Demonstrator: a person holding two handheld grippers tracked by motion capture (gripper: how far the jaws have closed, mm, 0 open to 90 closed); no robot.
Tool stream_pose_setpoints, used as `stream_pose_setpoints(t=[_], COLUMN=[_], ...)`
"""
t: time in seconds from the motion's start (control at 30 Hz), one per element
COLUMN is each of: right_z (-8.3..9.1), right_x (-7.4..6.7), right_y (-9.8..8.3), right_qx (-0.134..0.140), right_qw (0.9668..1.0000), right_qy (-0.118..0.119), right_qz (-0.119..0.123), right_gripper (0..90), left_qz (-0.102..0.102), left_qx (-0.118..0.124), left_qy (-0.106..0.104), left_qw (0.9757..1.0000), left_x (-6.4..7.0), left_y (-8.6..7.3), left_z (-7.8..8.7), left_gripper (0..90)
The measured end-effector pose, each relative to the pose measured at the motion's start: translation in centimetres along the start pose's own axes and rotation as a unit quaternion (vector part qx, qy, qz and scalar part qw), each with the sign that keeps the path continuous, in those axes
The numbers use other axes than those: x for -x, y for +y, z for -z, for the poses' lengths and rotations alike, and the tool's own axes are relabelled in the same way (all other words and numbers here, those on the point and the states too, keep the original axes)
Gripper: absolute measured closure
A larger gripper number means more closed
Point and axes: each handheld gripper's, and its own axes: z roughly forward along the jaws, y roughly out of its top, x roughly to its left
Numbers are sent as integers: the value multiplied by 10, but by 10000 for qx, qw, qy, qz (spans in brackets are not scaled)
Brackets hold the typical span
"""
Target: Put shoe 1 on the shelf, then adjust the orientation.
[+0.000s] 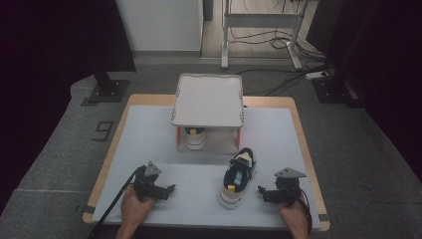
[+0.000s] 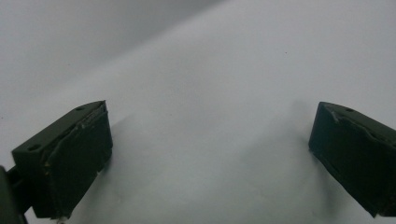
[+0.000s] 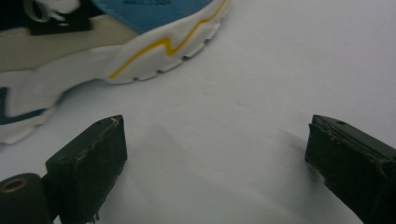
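Both tools sit wide open and empty, low over my white desk [image 1: 149, 144]: left tool [image 1: 166, 190], right tool [image 1: 263, 193]. Just beside the right one lies a blue-and-white sneaker [image 1: 238, 177]; its mate [image 1: 195, 137] stands under the white rack [image 1: 208, 102] behind

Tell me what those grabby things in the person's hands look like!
Each hand holds a black gripper with two chunky black jaws whose pads look scuffed at the edges. The left gripper and right gripper each carry a grey three-cornered plate on top. A black cable trails from each one. The forearms are bare, with no sleeves in sight.
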Motion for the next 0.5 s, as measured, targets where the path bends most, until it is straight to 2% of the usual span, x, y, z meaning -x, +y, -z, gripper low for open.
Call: stream_pose_setpoints(t=[0.13, 0.2, 0.23, 0.27, 0.3, 0.33, 0.37, 0.4, 0.43, 0.47, 0.5], right_z=[6, 12, 12, 15, 15, 17, 17, 19, 19, 21, 21], right_x=[-10, -22, -22, -31, -31, -39, -39, -48, -48, -58, -58], right_y=[-2, -2, -2, -1, -1, 1, 1, 4, 4, 6, 6], right_qx=[4, 27, 27, 60, 60, 74, 74, 9, 9, -23, -23], right_qw=[9999, 9997, 9997, 9998, 9998, 9998, 9998, 9997, 9997, 9994, 9994], right_qy=[120, 237, 237, 180, 180, 126, 126, 234, 234, 342, 342], right_qz=[-28, -13, -13, -8, -8, -96, -96, -11, -11, 98, 98], right_gripper=[45, 7, 7, 0, 0, 0, 0, 0, 0, 0, 0], left_qz=[0, 0, 0, -1, 0, -2, -2, -2, -2, -2, -2], left_qx=[2, 2, 2, 3, 4, 4, 4, 5, 5, 6, 6], left_qy=[4, 3, 4, 5, 4, 5, 6, 8, 8, 10, 10], left_qw=[10000, 10000, 10000, 10000, 10000, 10000, 10000, 10000, 10000, 10000, 10000], left_x=[0, 0, 0, 0, 0, 0, 0, 0, 0, 0, 0], left_y=[0, 0, 0, 0, 0, 0, 0, 0, 0, 0, 0], left_z=[0, 0, 0, 0, 0, 0, 0, 0, 0, 0, 0], left_gripper=[0, 0, 0, 0, 0, 0, 0, 0, 0, 0, 0])
